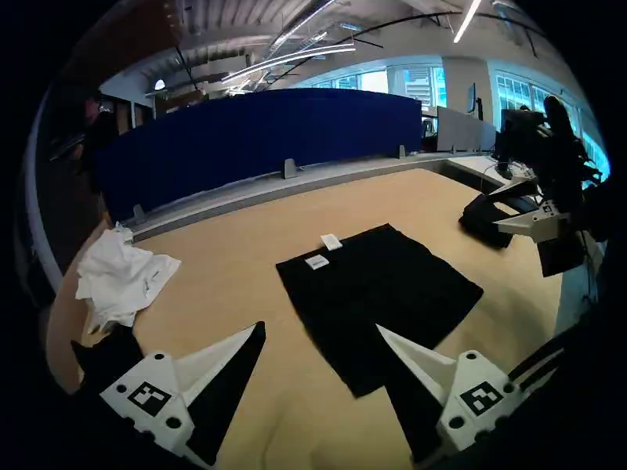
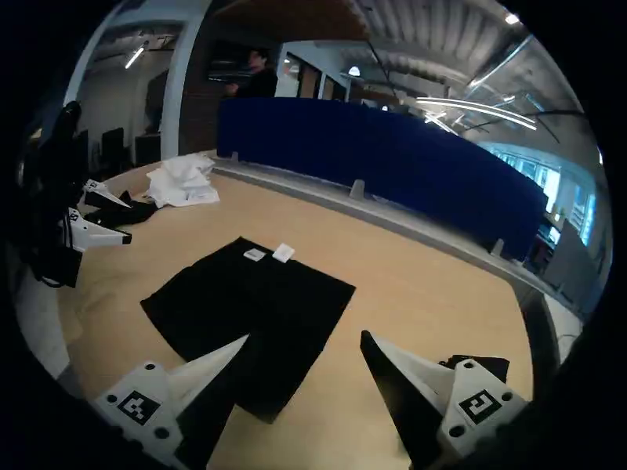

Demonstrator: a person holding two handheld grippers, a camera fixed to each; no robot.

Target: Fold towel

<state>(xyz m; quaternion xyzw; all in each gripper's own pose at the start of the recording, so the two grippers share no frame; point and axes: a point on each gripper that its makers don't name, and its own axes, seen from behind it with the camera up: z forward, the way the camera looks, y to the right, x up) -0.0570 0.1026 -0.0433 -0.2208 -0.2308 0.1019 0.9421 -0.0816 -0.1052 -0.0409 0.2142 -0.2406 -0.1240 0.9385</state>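
A black towel (image 1: pixel 376 301) lies flat in the middle of the pale wooden surface (image 1: pixel 235 258), with two small white tags (image 1: pixel 317 262) near its far edge. The left hand-held gripper (image 1: pixel 320 327) is at one side of the towel, its two fingers spread wide with nothing between them. I cannot tell whether the tips touch the cloth. The right hand-held gripper (image 2: pixel 306 335) is at another side of the towel, also wide open and holding nothing. A crumpled white cloth (image 1: pixel 121 278) sits on the surface well apart from the towel, off to the left in the left gripper view, with a scrap of dark cloth (image 1: pixel 106 352) just beside it. A long blue partition (image 1: pixel 259 141) runs along the far edge of the surface.
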